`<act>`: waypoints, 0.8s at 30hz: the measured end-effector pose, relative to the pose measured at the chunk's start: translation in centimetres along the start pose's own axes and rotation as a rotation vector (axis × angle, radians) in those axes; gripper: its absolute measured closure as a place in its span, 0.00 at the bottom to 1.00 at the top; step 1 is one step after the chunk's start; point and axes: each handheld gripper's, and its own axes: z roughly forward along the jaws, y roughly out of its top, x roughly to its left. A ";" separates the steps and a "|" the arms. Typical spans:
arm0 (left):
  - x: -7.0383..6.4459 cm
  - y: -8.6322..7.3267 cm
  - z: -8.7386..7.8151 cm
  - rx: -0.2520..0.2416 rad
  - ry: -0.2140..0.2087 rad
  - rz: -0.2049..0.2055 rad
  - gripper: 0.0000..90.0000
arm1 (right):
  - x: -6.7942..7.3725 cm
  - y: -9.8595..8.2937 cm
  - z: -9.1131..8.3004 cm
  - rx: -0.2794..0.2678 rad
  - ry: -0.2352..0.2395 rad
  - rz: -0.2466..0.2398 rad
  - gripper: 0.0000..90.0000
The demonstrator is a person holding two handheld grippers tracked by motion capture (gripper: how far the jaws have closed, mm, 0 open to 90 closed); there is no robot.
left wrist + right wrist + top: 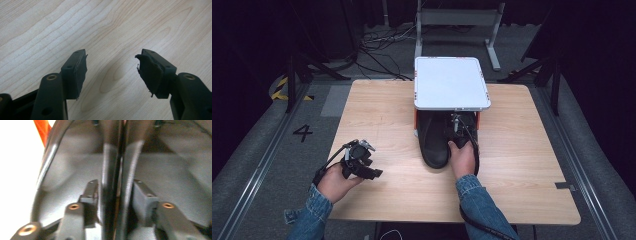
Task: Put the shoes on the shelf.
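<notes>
A pair of black shoes [434, 142] stands on the wooden table [377, 115], toes tucked under a white shelf [451, 82] on orange legs. My right gripper [458, 126] reaches into the shoes from the heel side. In the right gripper view my right gripper [115, 195] is shut on the two inner walls of the black shoes [70, 172], pressed together between the jaws. My left gripper [373, 173] hovers low over the table's front left. In the left gripper view my left gripper [111, 65] is open, with bare wooden table [112, 25] between the jaws.
An orange leg [42, 128] of the shelf stands just left of the shoes. Behind the table stands a grey metal frame [457, 20], with cables on the floor. A dark tag [565, 186] lies near the table's front right edge.
</notes>
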 end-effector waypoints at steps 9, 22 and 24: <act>-0.3 0.5 -0.1 -0.010 0.012 0.016 0.44 | -0.1 -0.1 -2.9 -0.076 0.000 -0.130 0.48; -2.1 2.0 0.4 -0.018 0.013 0.077 0.45 | -4.9 -2.2 -8.1 -0.118 0.017 -0.277 0.54; -2.4 2.2 0.6 -0.024 0.010 0.082 0.45 | -5.6 -2.8 -8.7 -0.120 0.017 -0.298 0.55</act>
